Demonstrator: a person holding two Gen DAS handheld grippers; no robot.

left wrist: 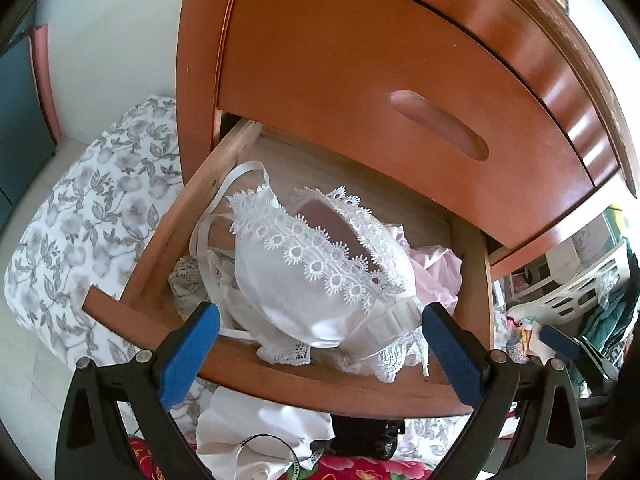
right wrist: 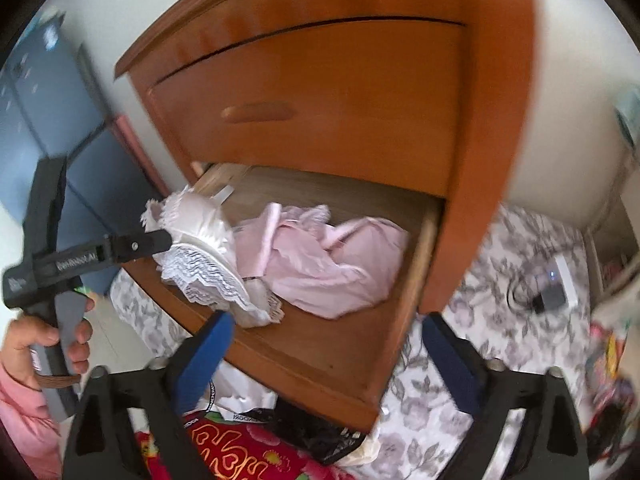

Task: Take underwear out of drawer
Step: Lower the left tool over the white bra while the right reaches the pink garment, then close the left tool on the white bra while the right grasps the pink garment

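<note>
A white lace bra (left wrist: 304,280) lies at the front left of the open wooden drawer (left wrist: 280,380), on top of other white lace pieces. My left gripper (left wrist: 320,314) is open, its blue fingers (left wrist: 196,340) standing either side of the bra without visibly squeezing it. In the right wrist view the same bra (right wrist: 200,232) shows with one black left finger (right wrist: 156,242) against its side. A crumpled pink garment (right wrist: 320,264) fills the drawer's middle. My right gripper (right wrist: 328,320) is open over the drawer's front edge (right wrist: 312,356), with nothing between its fingers.
The upper drawer (left wrist: 360,80) of the nightstand is shut. Floral bedding (right wrist: 500,320) surrounds the nightstand, with a charger and cable (right wrist: 548,296) lying on it. White cloth (left wrist: 256,420) and a red flowered cloth (right wrist: 224,452) lie below the drawer. A person's hand (right wrist: 24,344) holds the left gripper's handle.
</note>
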